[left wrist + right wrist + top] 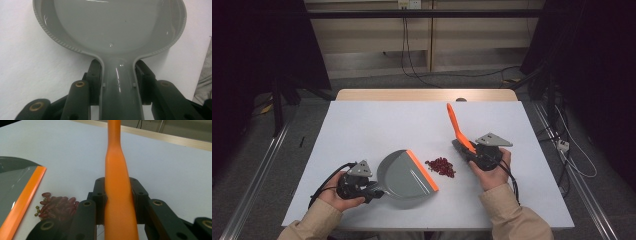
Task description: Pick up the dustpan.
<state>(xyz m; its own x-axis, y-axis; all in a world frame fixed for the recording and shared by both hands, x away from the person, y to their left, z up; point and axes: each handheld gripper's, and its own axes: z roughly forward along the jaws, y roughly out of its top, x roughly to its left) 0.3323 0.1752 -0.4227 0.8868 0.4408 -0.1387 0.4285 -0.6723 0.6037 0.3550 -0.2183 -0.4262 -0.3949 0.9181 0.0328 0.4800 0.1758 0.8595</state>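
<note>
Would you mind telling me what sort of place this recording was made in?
Probably a lab or recording workspace, not a home: a white table ringed by dark curtains, loose cables across the grey floor, and a wall socket behind.

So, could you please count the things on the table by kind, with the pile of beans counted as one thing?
Dustpan, grey with an orange edge: 1
Brush with orange handle: 1
Pile of red beans: 1
Hand-held grippers, left gripper and right gripper: 2
Total: 5
</note>
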